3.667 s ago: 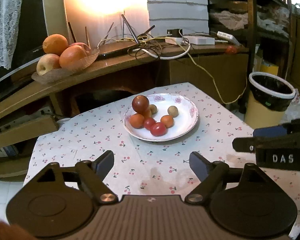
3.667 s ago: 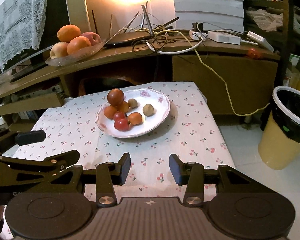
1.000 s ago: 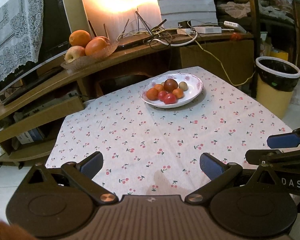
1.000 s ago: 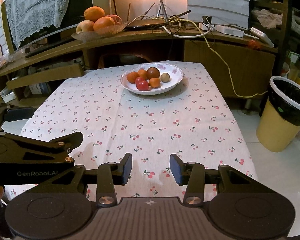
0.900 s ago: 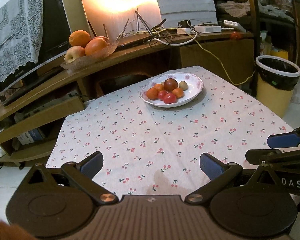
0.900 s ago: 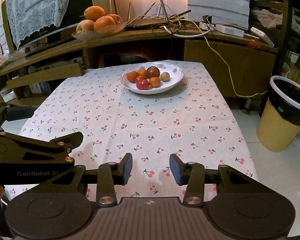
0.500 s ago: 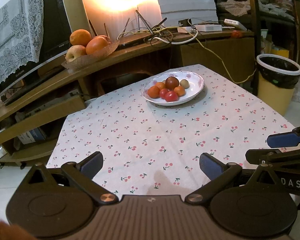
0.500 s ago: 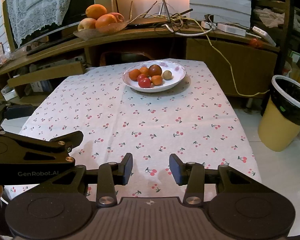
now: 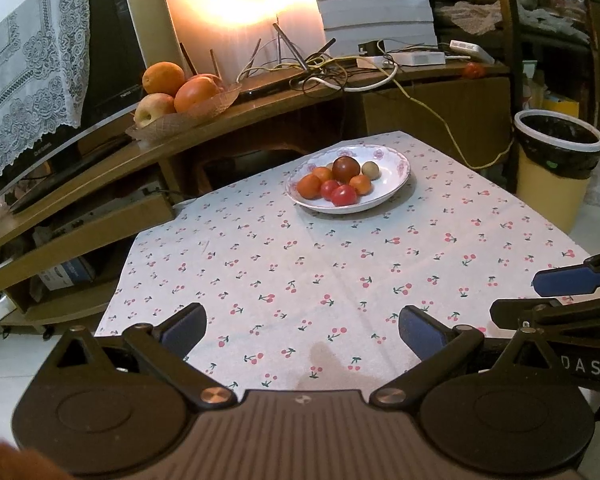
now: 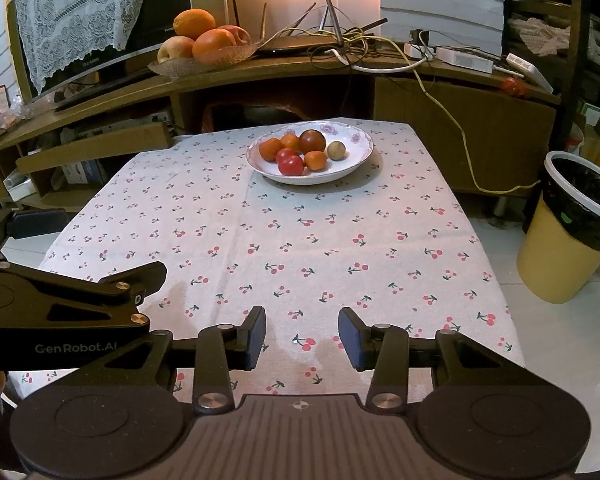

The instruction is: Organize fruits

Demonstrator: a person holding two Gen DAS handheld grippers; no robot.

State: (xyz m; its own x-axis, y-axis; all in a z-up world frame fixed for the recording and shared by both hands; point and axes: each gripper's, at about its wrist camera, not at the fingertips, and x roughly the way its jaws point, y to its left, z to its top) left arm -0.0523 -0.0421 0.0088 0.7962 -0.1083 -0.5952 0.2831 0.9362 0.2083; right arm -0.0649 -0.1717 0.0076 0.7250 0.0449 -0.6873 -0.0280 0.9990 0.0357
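A white plate point(image 9: 396, 184) point(image 10: 356, 160) with several small fruits stands at the far end of the table: red tomatoes point(image 9: 344, 195) point(image 10: 290, 166), orange fruits point(image 9: 309, 186), a dark round fruit point(image 9: 345, 167) point(image 10: 312, 141) and a tan one point(image 10: 336, 150). My left gripper point(image 9: 302, 326) is open and empty over the table's near edge. My right gripper point(image 10: 302, 338) is open and empty, also at the near edge, far from the plate.
The table has a cherry-print cloth point(image 10: 300, 240). Behind it a wooden shelf holds a glass dish of oranges and apples point(image 9: 180, 92) point(image 10: 204, 44) and tangled cables point(image 10: 340, 48). A yellow bin with a black liner point(image 9: 556, 160) point(image 10: 572, 232) stands at the right.
Both grippers have drawn back from the plate since 3.7 s ago; over the last second they hardly move. Both stay open and empty.
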